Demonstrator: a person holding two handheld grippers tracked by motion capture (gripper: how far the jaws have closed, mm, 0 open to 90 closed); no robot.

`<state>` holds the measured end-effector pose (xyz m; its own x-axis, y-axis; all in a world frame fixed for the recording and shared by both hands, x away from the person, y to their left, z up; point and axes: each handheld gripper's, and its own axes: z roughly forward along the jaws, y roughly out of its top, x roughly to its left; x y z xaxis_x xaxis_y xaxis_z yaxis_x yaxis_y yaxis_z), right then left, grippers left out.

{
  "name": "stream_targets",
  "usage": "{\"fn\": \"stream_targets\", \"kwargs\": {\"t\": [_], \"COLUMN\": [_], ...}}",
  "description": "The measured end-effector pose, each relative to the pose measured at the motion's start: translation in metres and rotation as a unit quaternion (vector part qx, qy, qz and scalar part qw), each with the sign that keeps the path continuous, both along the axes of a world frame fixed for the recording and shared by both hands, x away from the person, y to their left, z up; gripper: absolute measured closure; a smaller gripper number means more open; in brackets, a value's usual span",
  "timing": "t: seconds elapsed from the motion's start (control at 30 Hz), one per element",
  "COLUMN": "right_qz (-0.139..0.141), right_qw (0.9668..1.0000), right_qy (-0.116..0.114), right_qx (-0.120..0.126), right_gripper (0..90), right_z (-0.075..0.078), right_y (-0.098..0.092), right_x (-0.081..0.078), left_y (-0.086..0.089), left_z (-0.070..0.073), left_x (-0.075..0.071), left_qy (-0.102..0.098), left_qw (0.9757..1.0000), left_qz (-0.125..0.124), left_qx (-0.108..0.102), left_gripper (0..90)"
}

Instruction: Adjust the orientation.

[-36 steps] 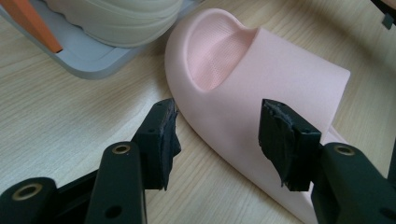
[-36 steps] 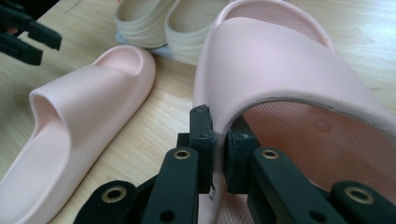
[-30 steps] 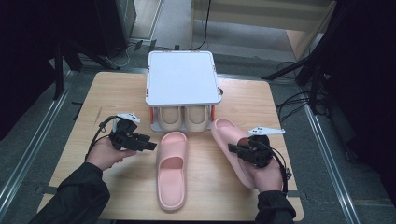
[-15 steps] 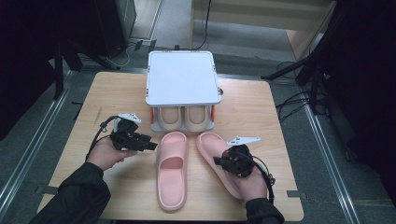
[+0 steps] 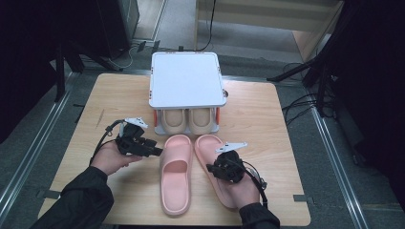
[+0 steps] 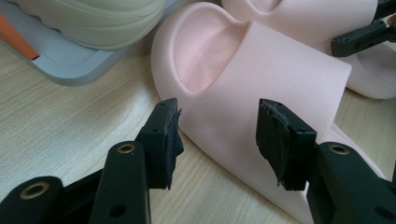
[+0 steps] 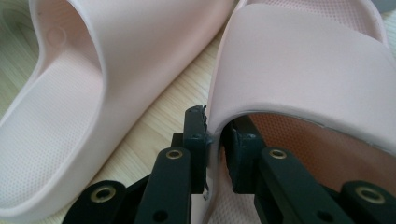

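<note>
Two pink slippers lie side by side on the wooden table (image 5: 267, 119). The left pink slipper (image 5: 174, 181) (image 6: 261, 84) (image 7: 70, 116) rests flat, toe toward the rack. My left gripper (image 5: 157, 151) (image 6: 217, 135) hovers open at its left side, jaws apart and touching nothing. My right gripper (image 5: 212, 169) (image 7: 215, 140) has the inner side wall of the right pink slipper (image 5: 210, 145) (image 7: 317, 70) between its pads, one pad under the strap. Its jaws have just been opening slightly, with the wall still between them and against both pads.
A shoe rack with a white top (image 5: 186, 78) stands at the table's far middle. A pair of beige slippers (image 5: 187, 121) (image 6: 93, 18) sits on its grey lower shelf (image 6: 60, 65). Bare wood lies to either side; the floor beyond holds cables.
My right hand has carried the right pink slipper leftward and down, until it lies close beside the left one. The left hand and its gripper have stayed put.
</note>
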<state>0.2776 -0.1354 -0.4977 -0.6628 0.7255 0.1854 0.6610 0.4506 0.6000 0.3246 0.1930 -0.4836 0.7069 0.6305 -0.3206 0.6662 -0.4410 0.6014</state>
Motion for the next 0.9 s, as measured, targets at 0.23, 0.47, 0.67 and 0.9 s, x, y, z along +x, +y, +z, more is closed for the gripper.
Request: {"fn": "stream_targets", "kwargs": {"t": [0.23, 0.47, 0.67, 0.9], "right_qz": [0.006, 0.006, 0.005, -0.016], "right_qw": [0.9998, 0.9984, 0.9969, 0.9956], "right_qy": [0.006, 0.015, 0.01, -0.004], "right_qx": [0.018, 0.054, 0.078, 0.092], "right_gripper": [75.9, 64.4, 67.8, 81.8], "right_z": [-0.004, 0.007, 0.022, 0.03], "right_y": [0.005, -0.005, -0.028, -0.058], "right_x": [0.005, 0.003, -0.007, -0.002], "left_y": [0.001, 0.004, 0.006, 0.006], "left_z": [-0.001, 0.0, 0.002, 0.002], "left_x": [-0.002, -0.004, -0.006, -0.007], "left_qy": [-0.001, -0.003, -0.001, 0.001], "left_qw": [1.0, 1.0, 0.9999, 1.0], "left_qz": [0.001, 0.006, 0.005, 0.007], "left_qx": [0.0, -0.003, -0.01, -0.006], "left_gripper": [48.6, 48.3, 55.6, 66.5]}}
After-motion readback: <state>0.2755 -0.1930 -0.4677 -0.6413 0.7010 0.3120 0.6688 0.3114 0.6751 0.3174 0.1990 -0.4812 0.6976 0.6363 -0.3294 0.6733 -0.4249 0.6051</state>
